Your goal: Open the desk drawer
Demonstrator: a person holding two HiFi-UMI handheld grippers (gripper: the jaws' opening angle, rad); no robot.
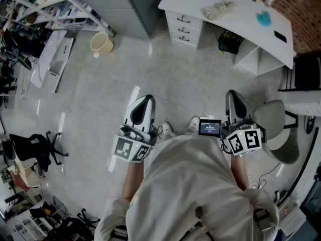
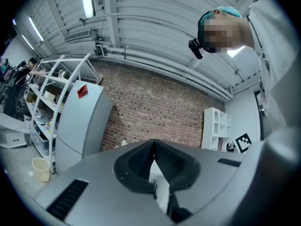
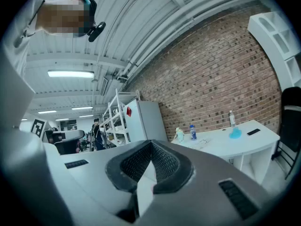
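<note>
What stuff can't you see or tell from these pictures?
- Head view: what lies inside the desk drawers. Their closed fronts hide it.
- Head view: the pale bundle on the desk is too small to name.
- Head view: the writing on the small screen is too small to read.
- Left gripper view: the shut left gripper blocks nearly all of the desk with its own body.
</note>
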